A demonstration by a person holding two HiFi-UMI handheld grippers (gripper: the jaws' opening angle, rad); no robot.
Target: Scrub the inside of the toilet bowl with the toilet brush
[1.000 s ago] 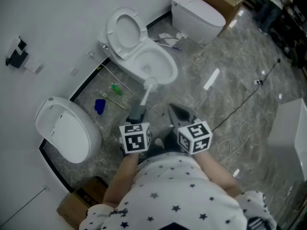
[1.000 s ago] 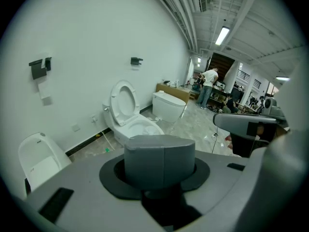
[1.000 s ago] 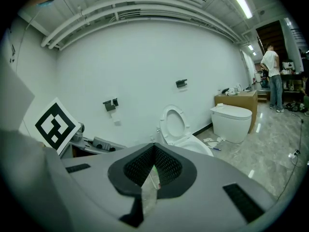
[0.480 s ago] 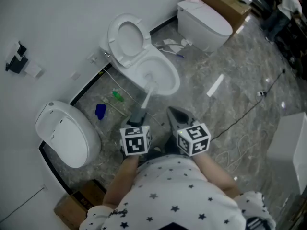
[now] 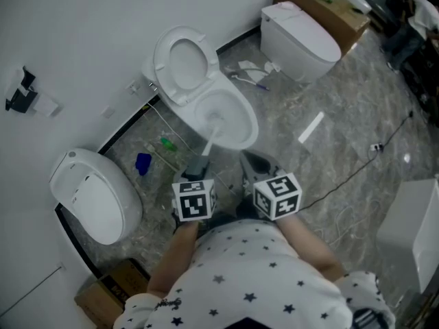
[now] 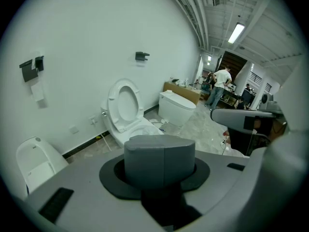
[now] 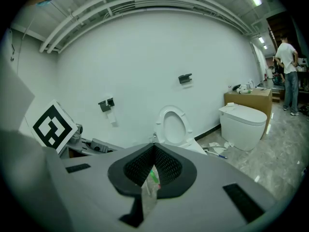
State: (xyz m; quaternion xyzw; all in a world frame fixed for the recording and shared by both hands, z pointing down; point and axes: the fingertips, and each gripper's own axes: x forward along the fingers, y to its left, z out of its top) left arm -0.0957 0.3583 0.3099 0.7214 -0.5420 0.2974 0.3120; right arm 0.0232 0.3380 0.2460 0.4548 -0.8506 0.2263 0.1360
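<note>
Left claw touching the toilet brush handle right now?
Touching. The left gripper view shows the left claw closed on the grey toilet brush handle; the head view shows that handle running from it into the toilet bowl.

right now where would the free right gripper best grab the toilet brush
Likely the bare white shaft of the toilet brush, between the left gripper on its grey handle and the toilet bowl rim. Come in from the right, jaws across the shaft: it runs thin and straight there.
</note>
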